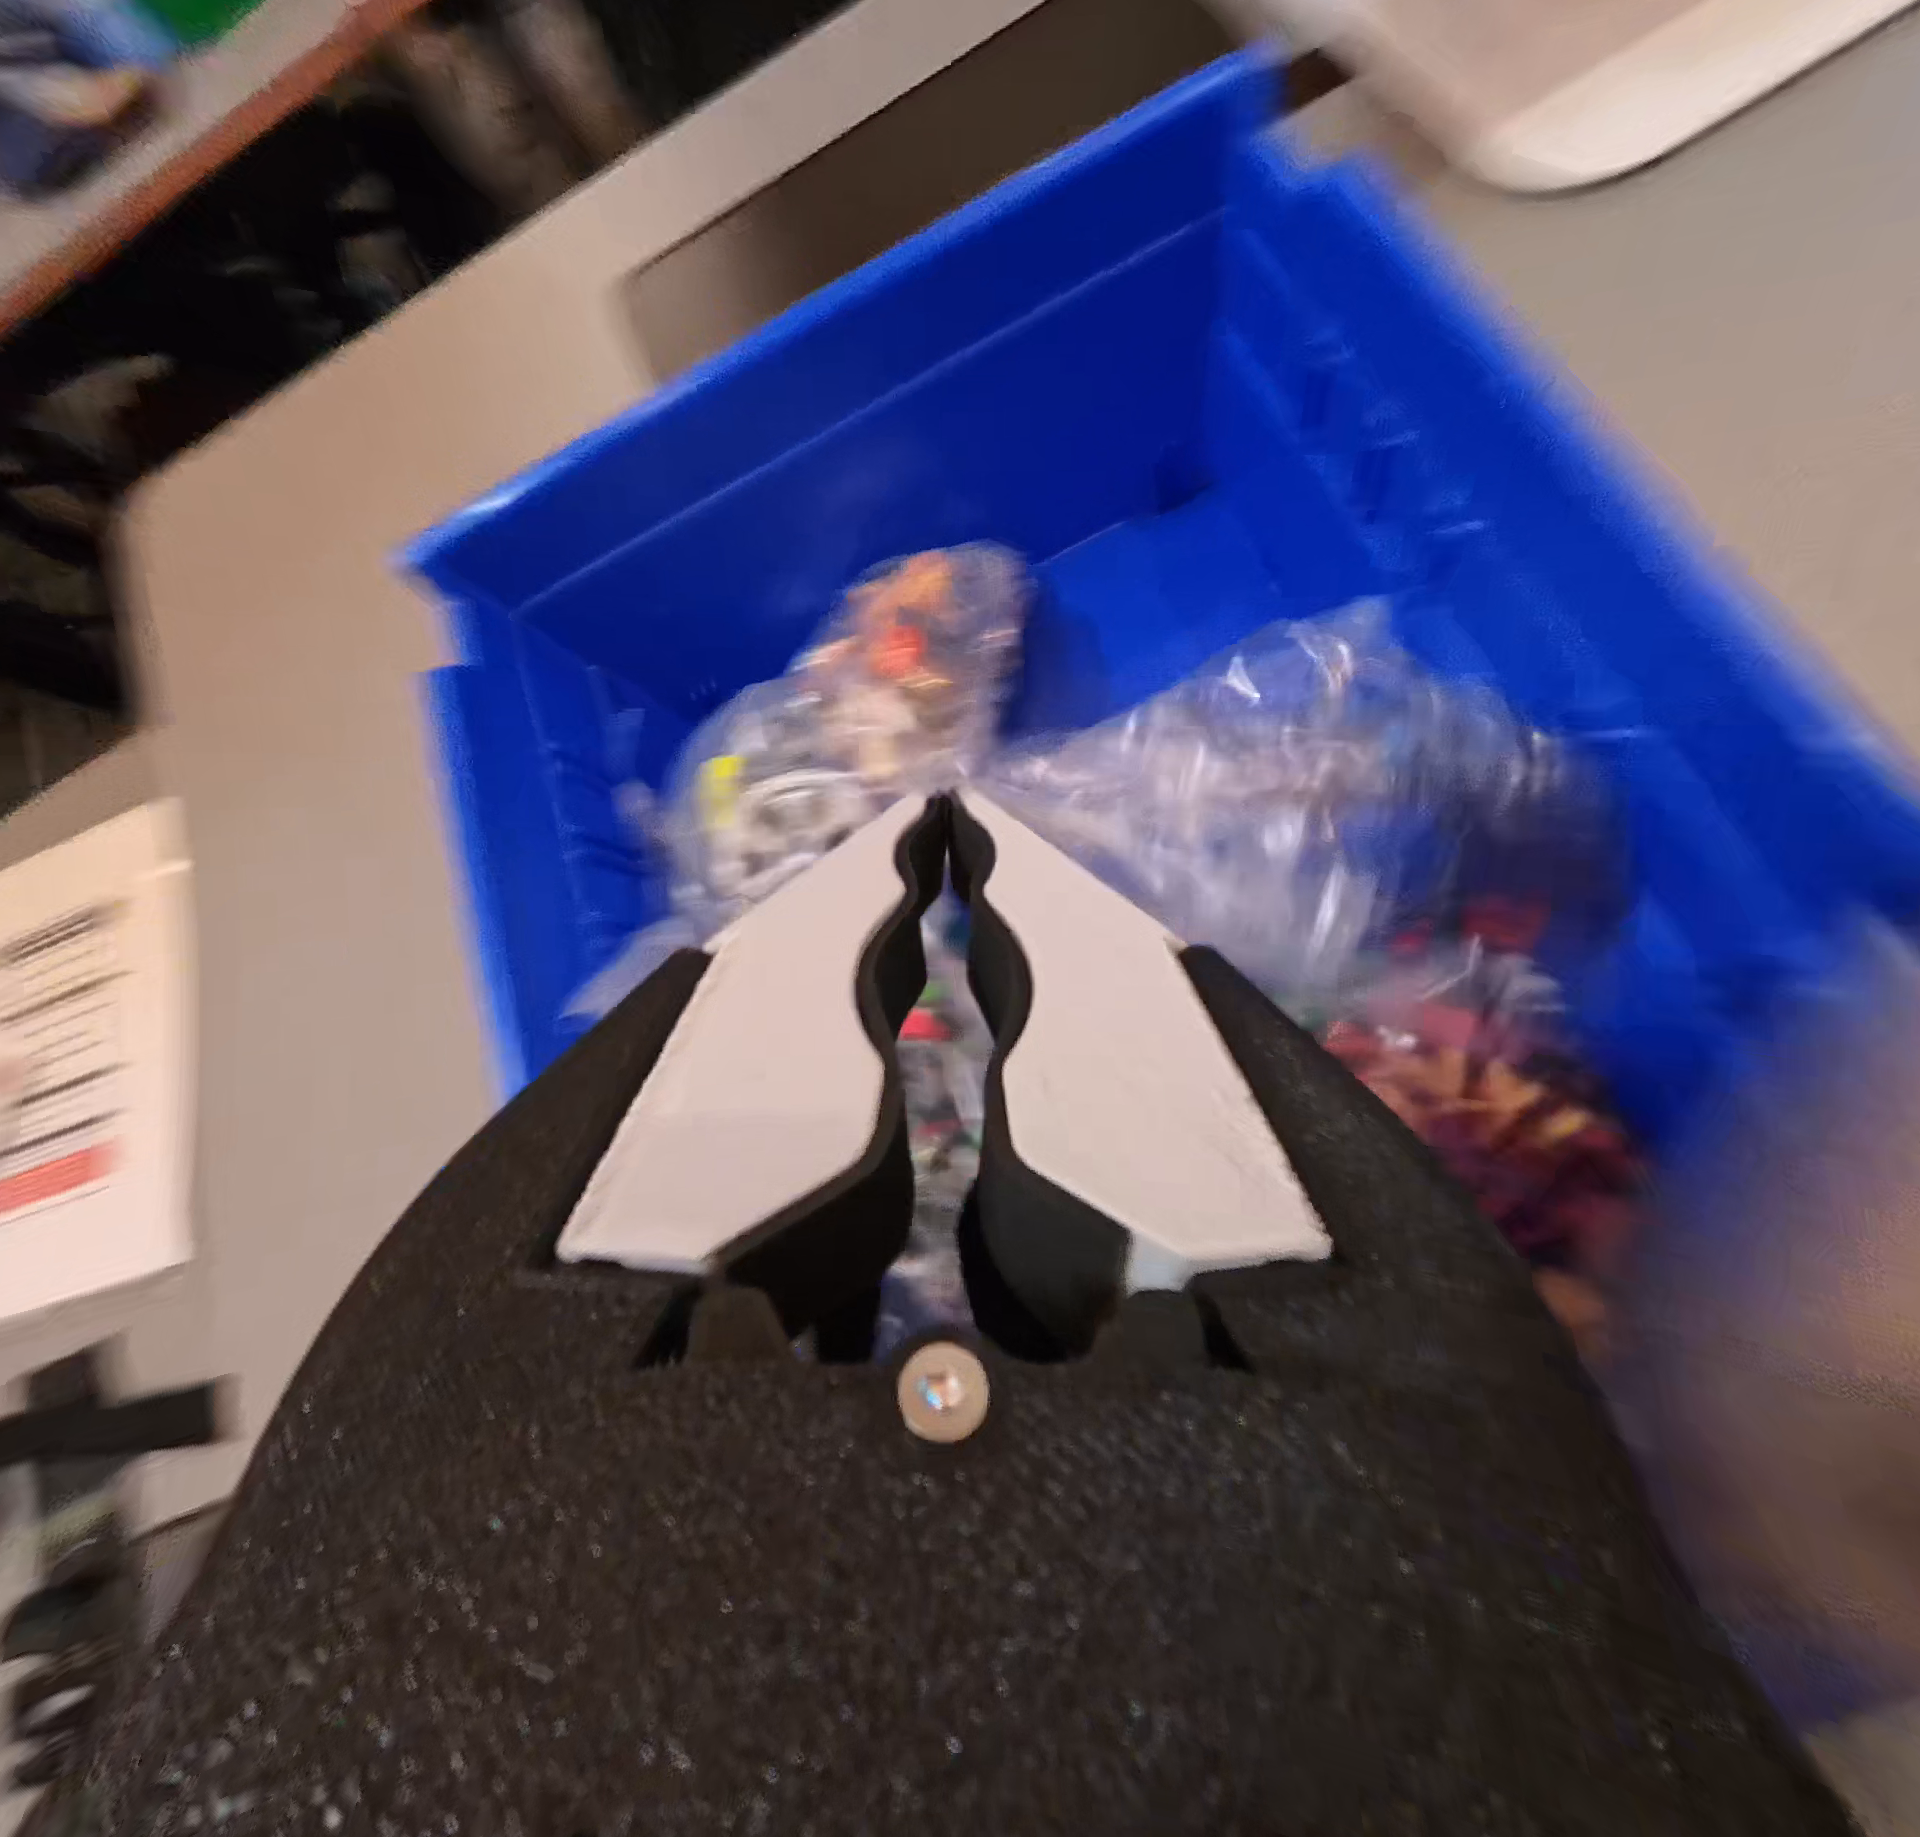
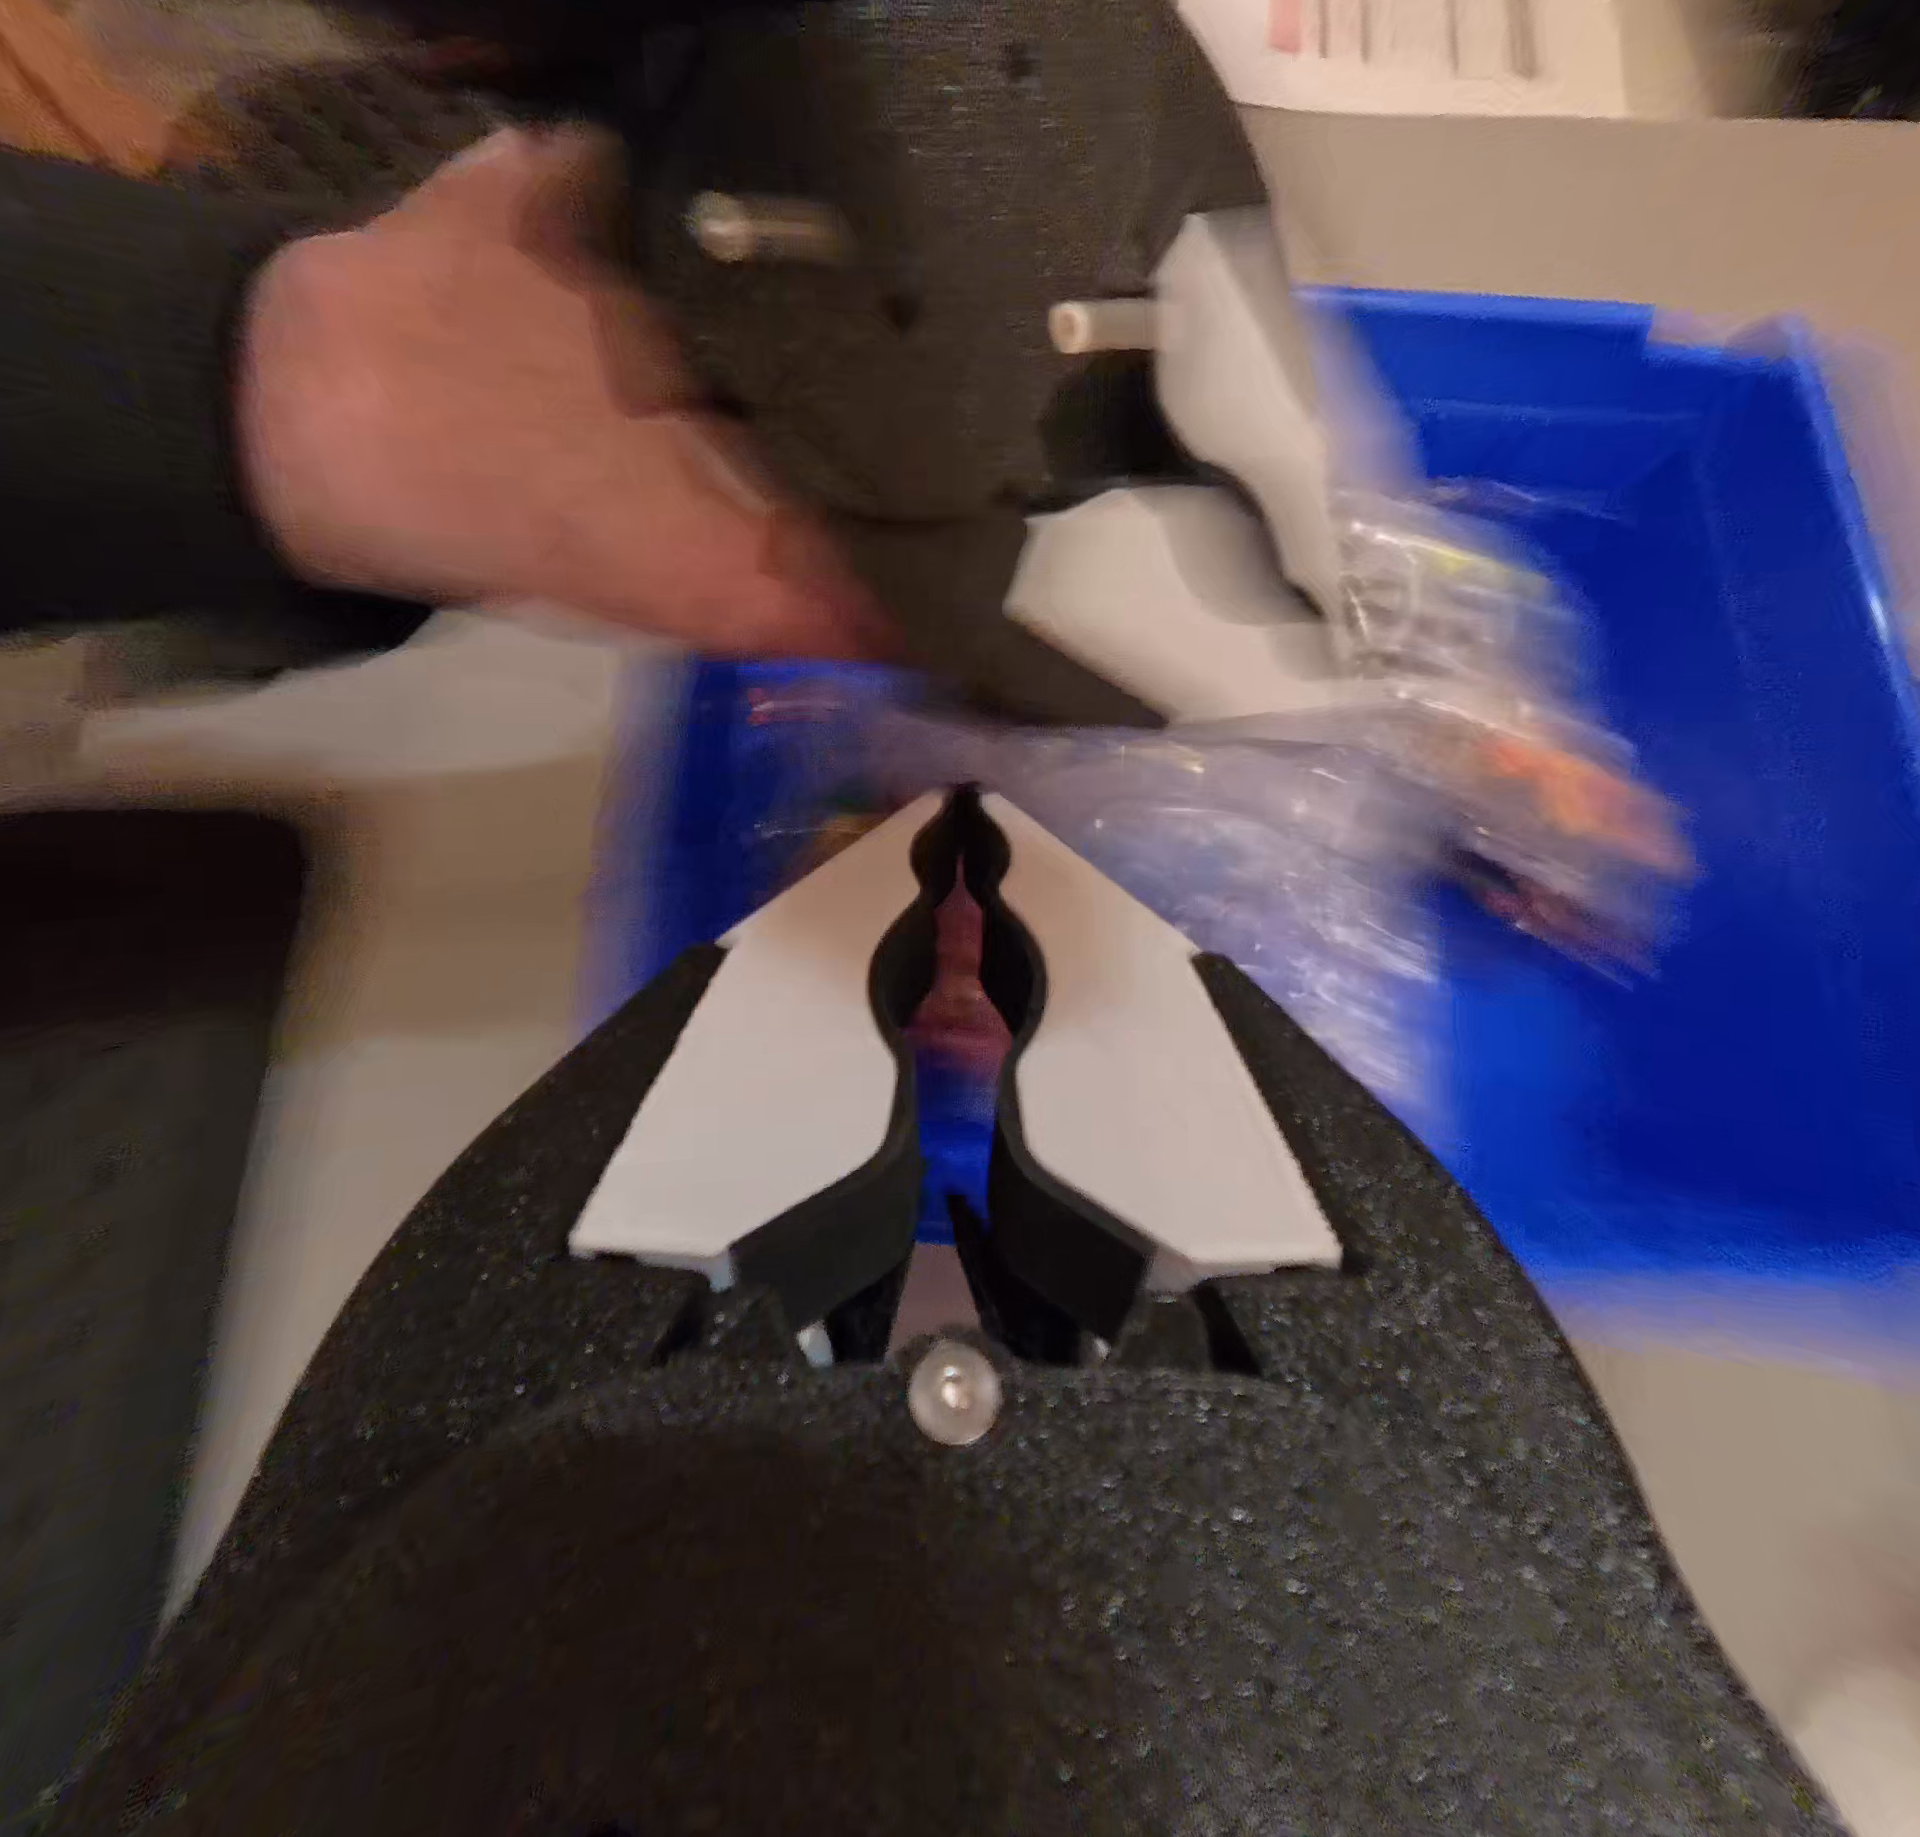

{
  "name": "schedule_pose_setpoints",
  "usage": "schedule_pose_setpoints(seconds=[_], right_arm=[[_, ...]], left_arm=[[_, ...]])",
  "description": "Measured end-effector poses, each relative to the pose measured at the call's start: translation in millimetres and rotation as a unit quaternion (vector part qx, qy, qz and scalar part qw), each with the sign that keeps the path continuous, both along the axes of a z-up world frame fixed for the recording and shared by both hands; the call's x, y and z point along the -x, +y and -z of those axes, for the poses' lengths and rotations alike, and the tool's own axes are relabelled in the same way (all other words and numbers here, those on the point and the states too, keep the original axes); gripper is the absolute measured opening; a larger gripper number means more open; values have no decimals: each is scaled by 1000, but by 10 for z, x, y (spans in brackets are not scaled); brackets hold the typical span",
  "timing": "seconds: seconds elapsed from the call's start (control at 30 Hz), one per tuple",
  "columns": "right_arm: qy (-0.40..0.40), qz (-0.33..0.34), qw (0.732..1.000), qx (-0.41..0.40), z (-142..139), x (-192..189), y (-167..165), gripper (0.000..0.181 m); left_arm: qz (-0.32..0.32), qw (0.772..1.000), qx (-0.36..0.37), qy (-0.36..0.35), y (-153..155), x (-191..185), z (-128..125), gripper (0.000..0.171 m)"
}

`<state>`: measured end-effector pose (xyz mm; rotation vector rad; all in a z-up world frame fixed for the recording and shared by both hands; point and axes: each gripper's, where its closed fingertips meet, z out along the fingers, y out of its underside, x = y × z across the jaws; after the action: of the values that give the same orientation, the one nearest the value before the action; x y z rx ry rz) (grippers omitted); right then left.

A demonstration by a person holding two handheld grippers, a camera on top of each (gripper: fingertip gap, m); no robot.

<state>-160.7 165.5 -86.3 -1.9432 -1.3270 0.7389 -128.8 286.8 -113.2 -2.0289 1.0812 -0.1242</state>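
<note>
We see the blue bin [image 1: 1039,416] open at the top, its far end bare, so there is room to reach in there. Nearer us, crinkled clear plastic bags [image 1: 1278,779] fill most of the floor and crowd both sets of closed fingertips. Over the bin, the left gripper [image 2: 1340,540] and the person's hand [image 2: 457,416] on it block the near-left approach. Gray tabletop [image 1: 312,644] lies open beside the bin, up to a white box [image 1: 73,1060] at its edge.
</note>
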Motion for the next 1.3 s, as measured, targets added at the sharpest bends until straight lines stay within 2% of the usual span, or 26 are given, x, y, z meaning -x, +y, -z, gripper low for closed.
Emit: schedule_pose_setpoints(seconds=[0.03, 0.07, 0.1, 0.17, 0.2, 0.23, 0.3, 0.4, 0.5, 0.6, 0.73, 0.77, 0.83, 0.87, 1.0, 1.13, 1.23, 1.27, 1.3], right_arm=[[60, -106, 992, 43, -161, 256, -498, 0], [35, -165, 985, 23, -103, 411, -825, 0], [-6, -163, 987, -5, 33, 513, -911, 0], [2, -87, 996, -16, 76, 503, -717, 0], [15, -51, 998, -18, 20, 392, -587, 0], [29, -27, 999, -22, -68, 260, -496, 0], [39, 25, 998, -45, -265, -53, -268, 0], [65, 119, 988, -74, -550, -504, 167, 0], [27, 162, 983, -84, -464, -744, 507, 27], [-13, 162, 980, -111, -278, -748, 777, 43], [-47, 108, 982, -146, -134, -525, 894, 42], [-59, 95, 982, -152, -101, -486, 905, 39], [-67, 71, 984, -150, -50, -434, 904, 4], [-59, 67, 986, -142, -52, -416, 897, 2], [-9, 57, 995, -84, -109, -444, 841, 7], [-32, 48, 994, -96, -110, -528, 831, 6], [-45, 52, 992, -109, -167, -631, 798, 32], [-38, 57, 991, -114, -212, -665, 805, 30], [-27, 57, 991, -114, -246, -675, 801, 19]], left_arm=[[-16, 1000, -10, 13, 139, 69, -19, 0], [-33, 999, 6, -13, 271, 97, -52, 0], [-29, 999, 19, -29, 344, 62, -101, 0], [11, 1000, 11, 1, 339, -44, -185, 0], [33, 999, 18, -21, 296, -103, -264, 0], [47, 997, 30, -45, 254, -121, -325, 0], [48, 998, 21, -28, 215, -24, -363, 0], [78, 996, 26, -44, 12, -40, -453, 0], [91, 992, 48, -70, -124, -46, -508, 0], [104, 991, 50, -68, -227, -42, -522, 0], [135, 985, 61, -88, -398, -107, -558, 0], [137, 984, 67, -89, -421, -102, -545, 0], [146, 983, 70, -89, -455, -84, -518, 0], [144, 983, 70, -91, -454, -60, -511, 0], [147, 982, 66, -95, -446, 11, -524, 0], [155, 981, 64, -94, -444, -24, -542, 0], [150, 983, 62, -84, -408, -15, -532, 0], [151, 983, 62, -88, -405, -15, -540, 0], [151, 983, 61, -88, -396, -8, -544, 0]])
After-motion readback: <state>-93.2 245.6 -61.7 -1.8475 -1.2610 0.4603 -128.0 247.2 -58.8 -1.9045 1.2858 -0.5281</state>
